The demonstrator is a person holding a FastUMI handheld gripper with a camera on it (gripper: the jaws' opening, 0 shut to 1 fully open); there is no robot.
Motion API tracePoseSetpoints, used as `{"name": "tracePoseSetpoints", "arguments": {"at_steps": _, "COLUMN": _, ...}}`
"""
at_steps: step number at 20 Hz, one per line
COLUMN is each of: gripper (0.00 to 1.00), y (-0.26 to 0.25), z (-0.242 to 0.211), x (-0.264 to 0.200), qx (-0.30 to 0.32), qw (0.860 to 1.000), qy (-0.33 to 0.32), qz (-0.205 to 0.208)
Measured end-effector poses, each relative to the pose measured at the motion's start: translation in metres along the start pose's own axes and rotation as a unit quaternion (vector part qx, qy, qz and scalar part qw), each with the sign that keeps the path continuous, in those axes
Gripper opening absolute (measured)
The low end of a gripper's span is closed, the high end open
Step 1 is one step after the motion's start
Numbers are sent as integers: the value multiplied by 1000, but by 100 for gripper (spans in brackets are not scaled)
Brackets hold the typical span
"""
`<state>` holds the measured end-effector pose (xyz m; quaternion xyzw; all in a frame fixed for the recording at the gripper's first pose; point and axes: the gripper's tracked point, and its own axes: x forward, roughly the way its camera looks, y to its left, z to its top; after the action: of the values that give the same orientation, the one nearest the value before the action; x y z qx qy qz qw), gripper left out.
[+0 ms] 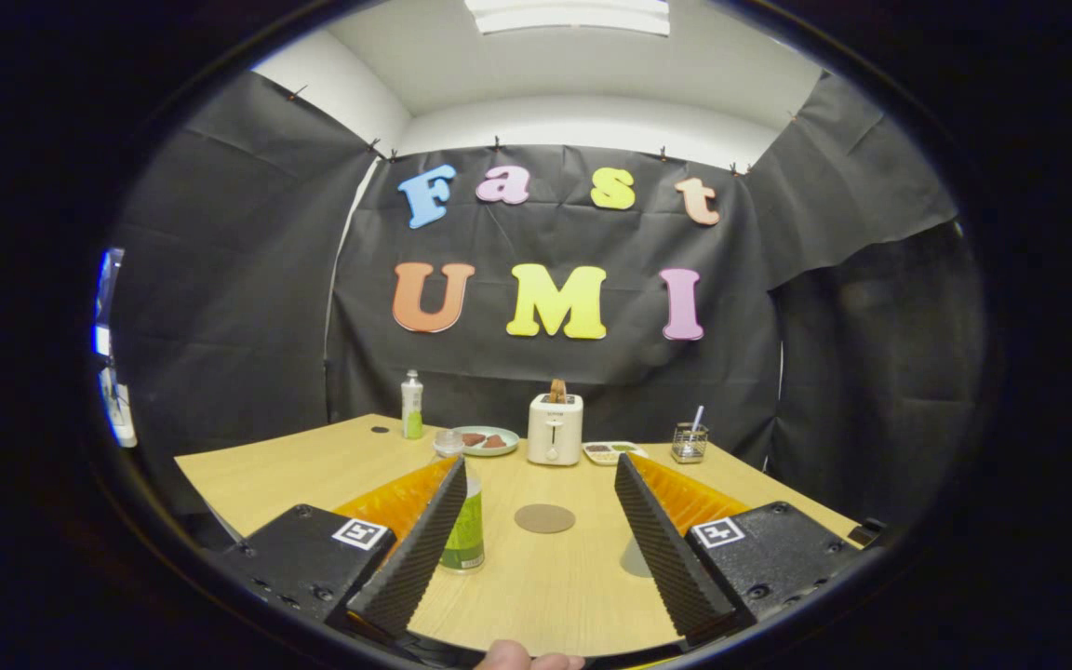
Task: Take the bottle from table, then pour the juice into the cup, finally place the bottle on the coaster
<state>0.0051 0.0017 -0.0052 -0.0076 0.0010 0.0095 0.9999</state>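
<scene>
The juice bottle (466, 538), clear with a green label, stands upright on the wooden table (294, 470). It sits against the inner side of my left finger, which hides part of it. My gripper (541, 465) is open, and its right finger is well clear of the bottle. The round brown coaster (544, 518) lies flat on the table between the fingers, a little beyond the bottle. A pale rounded shape (634, 560) peeks out beside the right finger; it may be the cup, but it is too hidden to tell.
Along the back of the table stand a second green bottle (412, 406), a plate with food (487, 441), a white toaster (555, 429), a small tray (612, 452) and a wire holder (689, 443). A person's fingertip (527, 661) shows at the near table edge.
</scene>
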Motion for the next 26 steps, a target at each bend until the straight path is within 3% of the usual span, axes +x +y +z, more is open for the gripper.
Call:
{"name": "tracePoseSetpoints", "arguments": {"at_steps": 12, "gripper": 100, "y": 39, "z": -42, "x": 27, "qx": 6, "qw": 999, "qy": 38, "qz": 25}}
{"name": "tracePoseSetpoints", "arguments": {"at_steps": 26, "gripper": 100, "y": 89, "z": -118, "x": 100, "qx": -12, "qw": 992, "qy": 121, "qz": 35}}
